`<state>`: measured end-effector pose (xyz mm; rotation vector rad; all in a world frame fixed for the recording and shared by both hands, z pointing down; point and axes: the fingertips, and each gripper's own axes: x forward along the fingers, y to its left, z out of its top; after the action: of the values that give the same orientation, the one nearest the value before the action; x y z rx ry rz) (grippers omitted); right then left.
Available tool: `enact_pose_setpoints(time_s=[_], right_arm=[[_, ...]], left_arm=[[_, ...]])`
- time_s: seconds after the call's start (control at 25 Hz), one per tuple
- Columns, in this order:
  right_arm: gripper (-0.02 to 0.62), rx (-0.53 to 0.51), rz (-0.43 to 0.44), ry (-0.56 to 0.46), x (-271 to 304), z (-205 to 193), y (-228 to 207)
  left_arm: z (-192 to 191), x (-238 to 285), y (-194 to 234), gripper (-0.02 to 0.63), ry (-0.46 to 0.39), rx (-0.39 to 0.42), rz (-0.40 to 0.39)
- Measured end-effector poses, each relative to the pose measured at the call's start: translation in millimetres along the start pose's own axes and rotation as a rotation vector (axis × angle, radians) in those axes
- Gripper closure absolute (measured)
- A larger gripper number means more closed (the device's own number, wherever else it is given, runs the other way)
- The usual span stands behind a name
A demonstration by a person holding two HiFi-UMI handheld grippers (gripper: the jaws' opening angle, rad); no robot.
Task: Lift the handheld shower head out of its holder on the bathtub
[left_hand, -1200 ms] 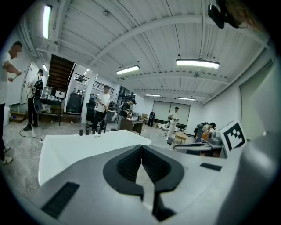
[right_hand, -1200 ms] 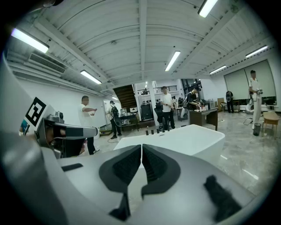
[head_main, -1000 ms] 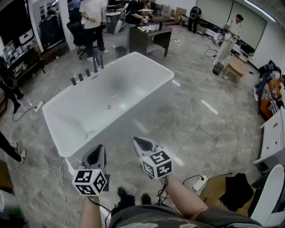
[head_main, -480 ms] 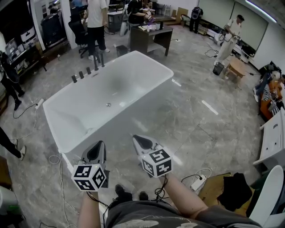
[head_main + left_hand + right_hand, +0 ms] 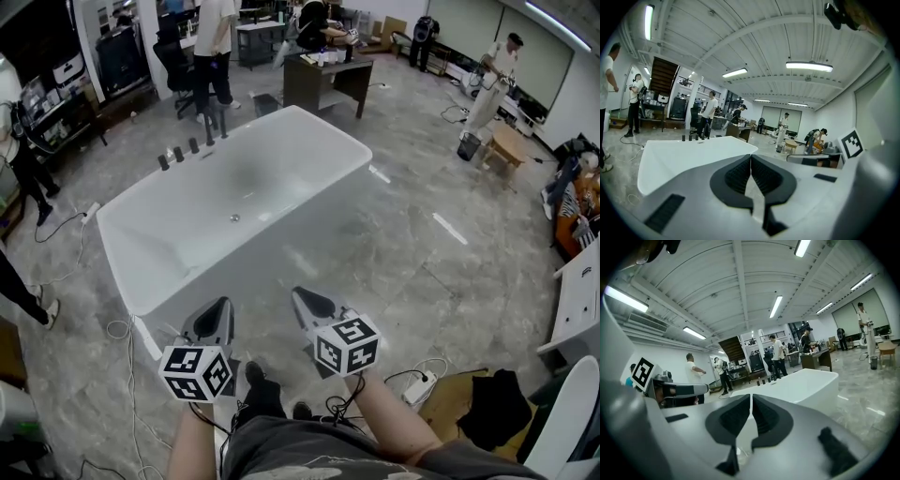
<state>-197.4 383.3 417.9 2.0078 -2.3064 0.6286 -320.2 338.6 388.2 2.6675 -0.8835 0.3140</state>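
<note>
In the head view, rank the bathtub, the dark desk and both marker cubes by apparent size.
1. bathtub.
2. dark desk, narrowly.
3. left tool's cube and right tool's cube, alike; they sit nearest the camera, so they look inflated.

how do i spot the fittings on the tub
Find the big white tub in the middle of the room. Along its far left rim stands a short row of fittings. They are small dark posts, the only dark things on the white tub.
</note>
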Motion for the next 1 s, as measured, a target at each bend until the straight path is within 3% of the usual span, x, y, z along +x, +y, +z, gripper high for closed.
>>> enact_pose_setpoints(time_s=[0.48,1.0], right_arm=[[0.565,0.037,-0.049,0.094,88,-17,-45],[0.565,0.022,-0.080,0.100,204,49,-74]], left_arm=[[-3,78,68,0.591,0.038,-0.038,-0.005],[61,159,163,0.591,0.028,-0.051,-0.002]])
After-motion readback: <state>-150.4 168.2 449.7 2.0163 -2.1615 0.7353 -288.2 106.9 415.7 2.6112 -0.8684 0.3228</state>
